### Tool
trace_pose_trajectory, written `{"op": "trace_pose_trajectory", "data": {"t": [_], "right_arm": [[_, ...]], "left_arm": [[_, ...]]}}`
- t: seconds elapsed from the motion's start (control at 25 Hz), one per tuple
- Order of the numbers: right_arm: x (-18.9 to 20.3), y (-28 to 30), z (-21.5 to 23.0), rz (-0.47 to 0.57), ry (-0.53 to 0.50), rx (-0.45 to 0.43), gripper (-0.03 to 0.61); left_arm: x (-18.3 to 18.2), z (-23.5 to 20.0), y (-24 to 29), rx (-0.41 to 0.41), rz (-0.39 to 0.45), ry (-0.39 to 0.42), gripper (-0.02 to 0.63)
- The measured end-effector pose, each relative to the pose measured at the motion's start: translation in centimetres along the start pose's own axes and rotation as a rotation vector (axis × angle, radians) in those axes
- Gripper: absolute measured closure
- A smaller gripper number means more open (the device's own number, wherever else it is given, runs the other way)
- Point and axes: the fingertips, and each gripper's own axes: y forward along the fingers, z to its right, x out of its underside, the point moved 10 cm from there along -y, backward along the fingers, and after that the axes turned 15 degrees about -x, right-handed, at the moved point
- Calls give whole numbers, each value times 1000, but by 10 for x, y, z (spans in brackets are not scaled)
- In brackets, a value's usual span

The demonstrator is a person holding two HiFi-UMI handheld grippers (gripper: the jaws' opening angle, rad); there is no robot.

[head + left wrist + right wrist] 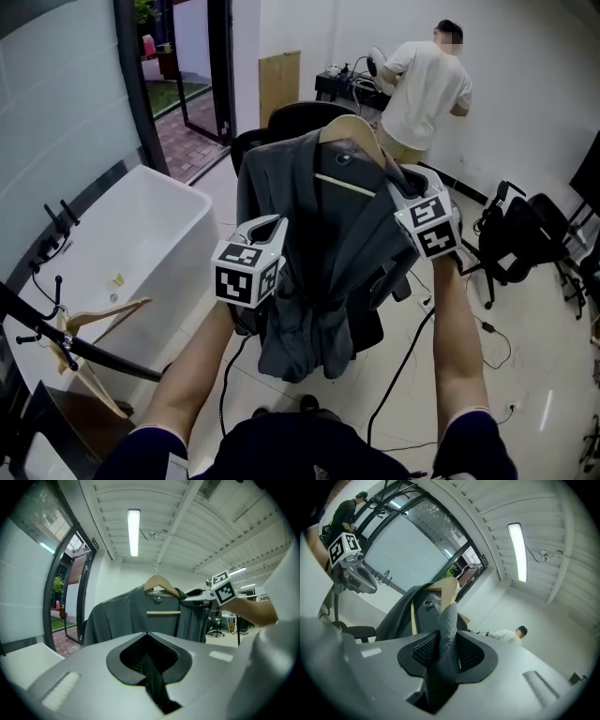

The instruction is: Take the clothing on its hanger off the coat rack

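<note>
A grey garment (319, 253) hangs on a wooden hanger (352, 131), held up in the air in front of me. The hanger's metal hook (157, 566) rests on nothing. My right gripper (394, 183) is shut on the garment's shoulder at the hanger's right end; a fold of grey cloth (447, 620) stands between its pads. At the garment's left side, my left gripper (277, 223) is shut on a dark strip of the cloth (152, 672). The black coat rack (56, 337) stands low at the left, apart from the garment, with an empty wooden hanger (94, 323) on it.
A black office chair (309, 117) stands right behind the garment. A white tub (141, 244) lies at the left beside glass panels. A person in a white shirt (427, 89) stands at the back wall. Cables (403, 366) run over the floor; another black chair (516, 234) is at the right.
</note>
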Motion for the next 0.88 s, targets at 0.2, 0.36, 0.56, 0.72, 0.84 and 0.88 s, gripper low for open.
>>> {"op": "trace_pose_trajectory", "data": {"t": [0.2, 0.36, 0.56, 0.72, 0.84, 0.88], "right_arm": [[30, 24, -30, -6, 40, -53, 474], [53, 48, -57, -27, 82, -127, 479], [81, 74, -85, -24, 163, -205, 499], [113, 96, -105, -38, 277, -275, 517], [135, 110, -117, -52, 349, -322, 518], [142, 113, -121, -60, 364, -338, 518]], "left_arm": [[32, -2, 1, -29, -73, -14, 601], [55, -3, 2, -36, -123, -33, 601], [75, -2, 4, -54, -165, -47, 601], [90, 3, 8, -57, -197, -55, 601], [102, 6, 10, -56, -224, -60, 601], [106, 7, 11, -57, -234, -61, 601]]}}
